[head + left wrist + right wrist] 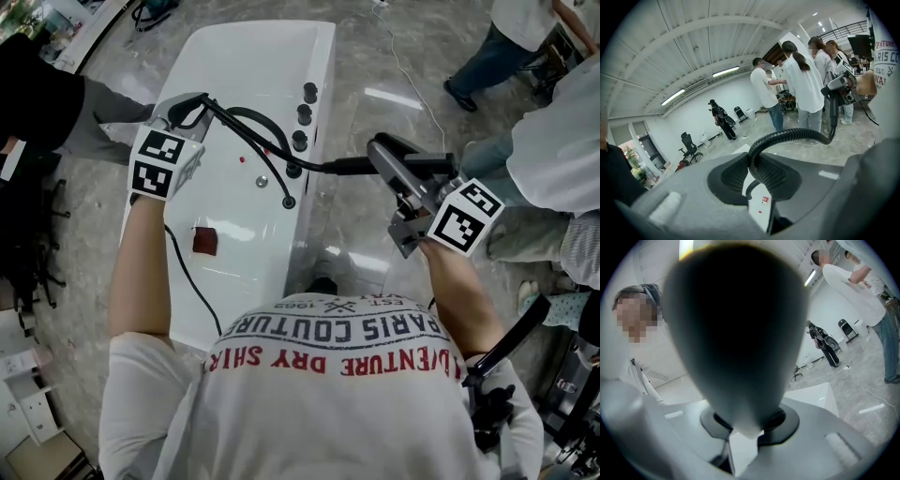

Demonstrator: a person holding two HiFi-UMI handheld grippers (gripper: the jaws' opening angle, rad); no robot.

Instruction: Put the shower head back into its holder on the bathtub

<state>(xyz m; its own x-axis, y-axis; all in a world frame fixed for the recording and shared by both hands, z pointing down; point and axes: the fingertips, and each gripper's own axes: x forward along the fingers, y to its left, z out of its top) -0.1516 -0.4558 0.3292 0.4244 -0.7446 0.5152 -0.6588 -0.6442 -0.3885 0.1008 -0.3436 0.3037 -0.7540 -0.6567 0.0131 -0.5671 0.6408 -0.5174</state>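
Over the white bathtub [253, 56] in the head view, the right gripper [380, 159] grasps the black shower head [422, 161] just outside the tub's rim. The left gripper [192, 105] is clenched on the hose [253, 127] above the basin. Dark fittings [300, 141] line the rim between them; I cannot tell which is the holder.

In the left gripper view, the ribbed hose [787, 136] is pinched between the jaws and arcs away.

In the right gripper view, the shower head's narrow end is clamped and its bulk blocks the sight ahead. It is probably best to steer by the head view, feed slack with the left, and line the handle up over the holder before lowering.
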